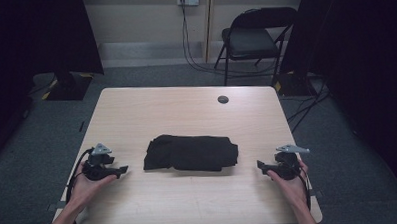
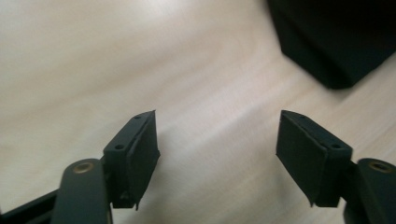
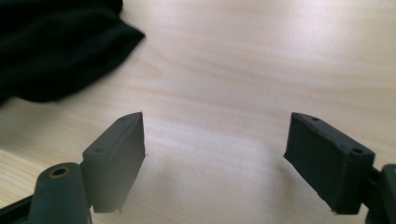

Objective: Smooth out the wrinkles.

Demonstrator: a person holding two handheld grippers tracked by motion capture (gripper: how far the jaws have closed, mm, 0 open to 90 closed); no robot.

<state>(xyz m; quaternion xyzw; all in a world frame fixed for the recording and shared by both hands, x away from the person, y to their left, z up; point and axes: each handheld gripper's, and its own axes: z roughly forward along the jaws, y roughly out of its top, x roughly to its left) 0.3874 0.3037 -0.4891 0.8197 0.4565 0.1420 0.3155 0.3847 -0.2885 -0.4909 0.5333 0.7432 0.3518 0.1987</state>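
At table centre, slightly toward the person's edge: black folded cloth, lying flat, long axis running left to right across the table. Left gripper rests on the wood to the cloth's left, jaws pointing inward at its left end; right gripper mirrors it at the right end. Both are apart from the fabric, neither touching; the gaps look about equal, so neither hand is clearly nearer. Jaws stand wide apart on both, bare wood between the pads, nothing held. In the left gripper view the cloth is cut off at upper right; in the right gripper view it is at upper left. Folds and layer edges are hard to read, black on black.
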